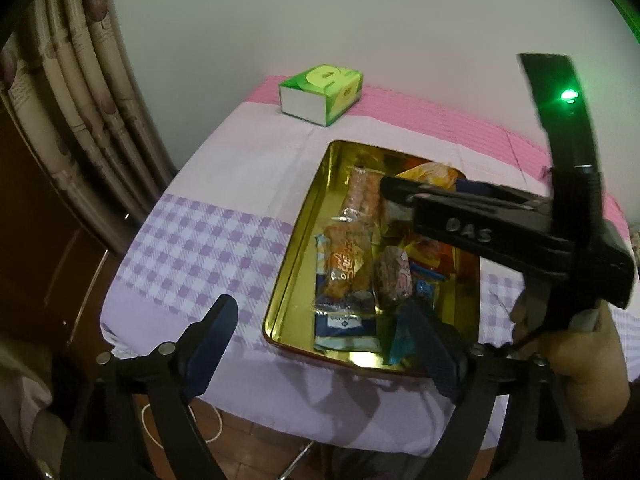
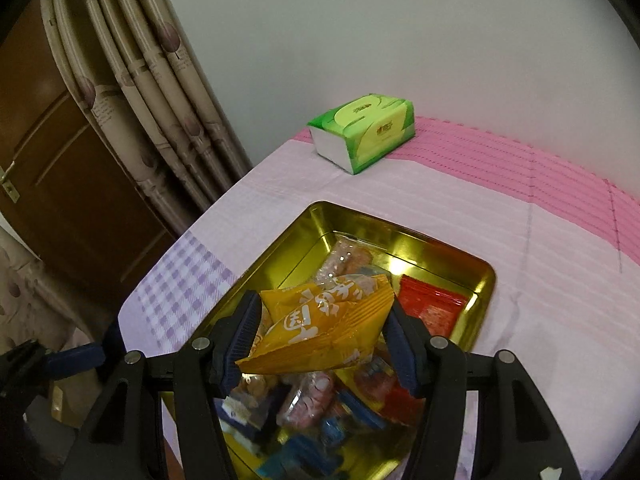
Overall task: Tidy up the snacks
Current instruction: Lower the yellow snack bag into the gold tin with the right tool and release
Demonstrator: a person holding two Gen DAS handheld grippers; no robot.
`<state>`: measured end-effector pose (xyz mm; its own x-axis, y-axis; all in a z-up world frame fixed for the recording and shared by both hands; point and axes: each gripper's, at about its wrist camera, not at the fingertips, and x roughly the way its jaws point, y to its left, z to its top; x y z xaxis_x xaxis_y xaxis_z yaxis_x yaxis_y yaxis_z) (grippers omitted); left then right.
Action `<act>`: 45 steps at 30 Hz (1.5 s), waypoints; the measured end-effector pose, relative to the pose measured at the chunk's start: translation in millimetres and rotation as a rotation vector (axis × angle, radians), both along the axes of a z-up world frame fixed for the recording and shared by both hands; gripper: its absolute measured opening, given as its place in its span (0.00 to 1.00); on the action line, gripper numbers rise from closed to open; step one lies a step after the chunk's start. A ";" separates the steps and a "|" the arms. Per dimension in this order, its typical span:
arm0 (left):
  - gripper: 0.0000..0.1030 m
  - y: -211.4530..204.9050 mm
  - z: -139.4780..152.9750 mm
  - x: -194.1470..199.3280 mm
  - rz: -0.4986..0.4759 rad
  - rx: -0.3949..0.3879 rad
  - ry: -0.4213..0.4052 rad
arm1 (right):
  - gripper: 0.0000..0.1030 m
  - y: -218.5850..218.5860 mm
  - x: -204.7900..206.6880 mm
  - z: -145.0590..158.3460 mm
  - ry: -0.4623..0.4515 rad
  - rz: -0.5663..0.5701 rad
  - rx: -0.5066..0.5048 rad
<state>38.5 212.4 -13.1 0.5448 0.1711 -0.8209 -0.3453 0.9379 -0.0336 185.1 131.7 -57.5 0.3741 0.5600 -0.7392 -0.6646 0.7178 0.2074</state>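
Note:
A gold tin [image 1: 294, 256] holding several wrapped snacks sits on the lilac and pink tablecloth. My left gripper [image 1: 322, 340] stands open over the tin's near edge, and its pads press on nothing. Below it lie a clear packet with orange print [image 1: 346, 268] and a brown and pink sweet [image 1: 394, 280]. My right gripper [image 2: 324, 326] is shut on a yellow snack packet [image 2: 320, 332] and holds it above the tin [image 2: 440, 250]. A red packet [image 2: 432, 306] lies at the tin's far right. In the left wrist view the right gripper [image 1: 394, 192] reaches in from the right.
A green tissue pack [image 1: 320, 94] [image 2: 364, 132] stands at the table's far side. A patterned curtain [image 2: 152, 92] and a brown door [image 2: 60, 184] are to the left. The table's left edge [image 1: 120, 272] drops to the floor. A hand [image 1: 580, 360] holds the right gripper.

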 end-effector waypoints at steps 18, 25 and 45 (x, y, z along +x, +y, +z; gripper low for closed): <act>0.93 -0.2 -3.3 1.1 0.020 0.069 0.003 | 0.56 28.0 7.7 -17.1 0.018 0.014 -0.016; 0.93 1.3 -6.9 2.1 0.019 0.057 0.009 | 0.58 30.0 9.0 -19.3 0.020 0.006 -0.010; 0.93 -2.0 -1.3 -0.7 -0.007 0.019 -0.039 | 0.70 16.8 -20.4 20.2 -0.129 -0.006 0.072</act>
